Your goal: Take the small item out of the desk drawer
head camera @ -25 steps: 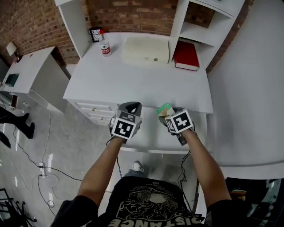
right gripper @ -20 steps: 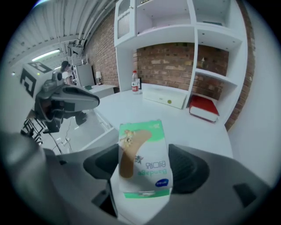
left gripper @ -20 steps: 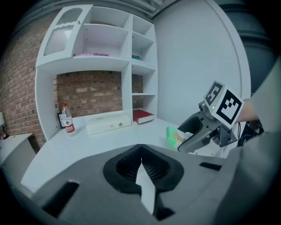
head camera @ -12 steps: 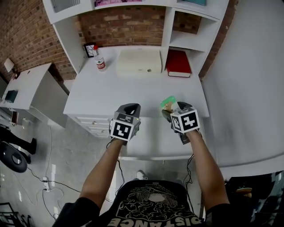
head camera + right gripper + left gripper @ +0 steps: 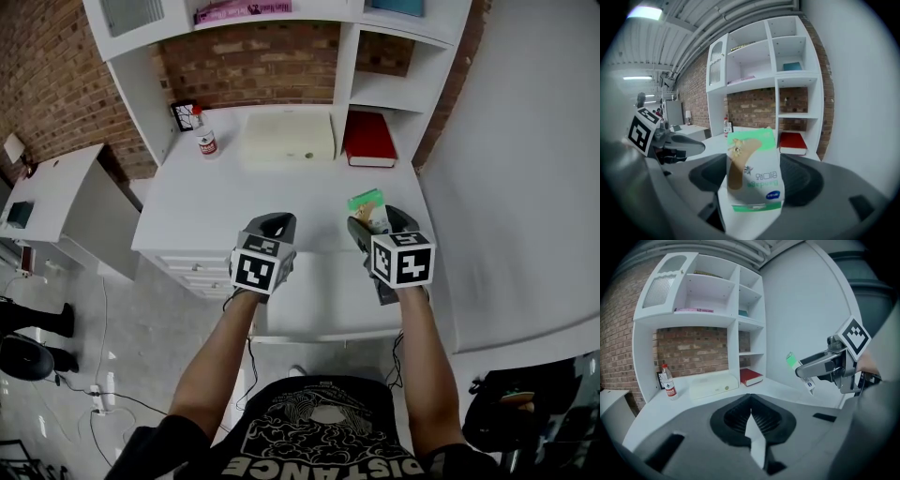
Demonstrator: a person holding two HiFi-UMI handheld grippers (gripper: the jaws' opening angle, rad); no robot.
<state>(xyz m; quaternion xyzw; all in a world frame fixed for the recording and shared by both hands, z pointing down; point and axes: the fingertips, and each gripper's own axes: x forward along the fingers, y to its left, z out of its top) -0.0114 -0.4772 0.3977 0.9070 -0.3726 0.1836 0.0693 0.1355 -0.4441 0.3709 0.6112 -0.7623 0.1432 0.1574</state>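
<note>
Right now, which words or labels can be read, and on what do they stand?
"DISTANCE", upside down: shirt.
Print on box: too blurred to read.
Label on bottle: too small to read.

On the surface, a bottle stands near the back left corner, with a frame just behind it. A case lies along the middle of the back edge. A book lies to its right in the back right corner, under the shelves. The drawer juts out from the front edge. The left gripper and right gripper are side by side over that edge, and the right one's jaws hold a pack above the surface. A side table stands to the left.
</note>
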